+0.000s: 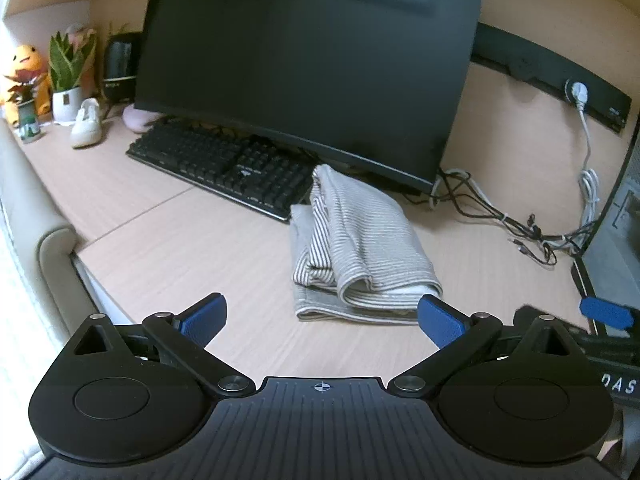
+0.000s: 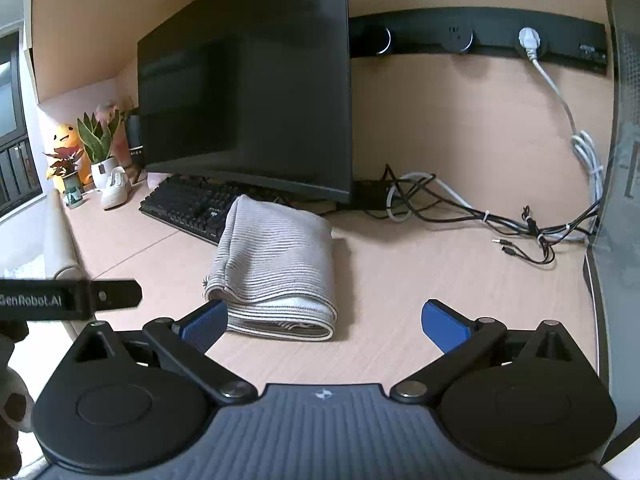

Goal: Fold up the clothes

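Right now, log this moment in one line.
left gripper: open | right gripper: open | striped garment: folded on desk, unheld

The folded garment lies on the desk, just before the monitor and beside the right end of the keyboard; the left gripper hangs before it, jaws spread, and the right gripper likewise, further right. Left of the keyboard stand a shoe, potted plants and a toy; a tangle of cables lies right of the monitor, below the wall socket strip.
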`<move>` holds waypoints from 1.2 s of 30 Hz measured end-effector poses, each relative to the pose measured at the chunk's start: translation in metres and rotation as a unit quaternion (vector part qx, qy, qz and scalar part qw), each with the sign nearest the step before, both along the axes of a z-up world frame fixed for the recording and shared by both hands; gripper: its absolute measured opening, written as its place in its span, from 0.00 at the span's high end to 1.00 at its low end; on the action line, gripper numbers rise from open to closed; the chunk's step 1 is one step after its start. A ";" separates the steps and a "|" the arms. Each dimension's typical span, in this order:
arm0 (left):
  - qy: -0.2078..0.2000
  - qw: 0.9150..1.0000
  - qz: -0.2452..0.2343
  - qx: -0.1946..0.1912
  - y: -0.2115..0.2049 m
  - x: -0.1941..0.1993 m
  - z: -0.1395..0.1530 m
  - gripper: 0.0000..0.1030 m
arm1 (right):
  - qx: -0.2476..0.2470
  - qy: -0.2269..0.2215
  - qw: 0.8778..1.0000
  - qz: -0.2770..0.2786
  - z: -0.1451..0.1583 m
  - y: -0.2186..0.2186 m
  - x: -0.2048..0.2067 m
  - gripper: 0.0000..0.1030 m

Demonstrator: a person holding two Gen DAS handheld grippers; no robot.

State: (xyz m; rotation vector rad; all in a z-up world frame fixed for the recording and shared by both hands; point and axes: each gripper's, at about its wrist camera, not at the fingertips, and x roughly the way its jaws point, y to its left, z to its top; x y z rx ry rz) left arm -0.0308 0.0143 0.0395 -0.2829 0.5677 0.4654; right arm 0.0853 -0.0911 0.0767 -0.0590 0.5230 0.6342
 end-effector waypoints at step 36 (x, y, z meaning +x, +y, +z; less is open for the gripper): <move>0.014 1.000 -0.015 -0.011 -0.007 0.000 -0.006 0.00 | -0.015 -0.006 1.000 0.018 0.002 0.007 0.006 0.00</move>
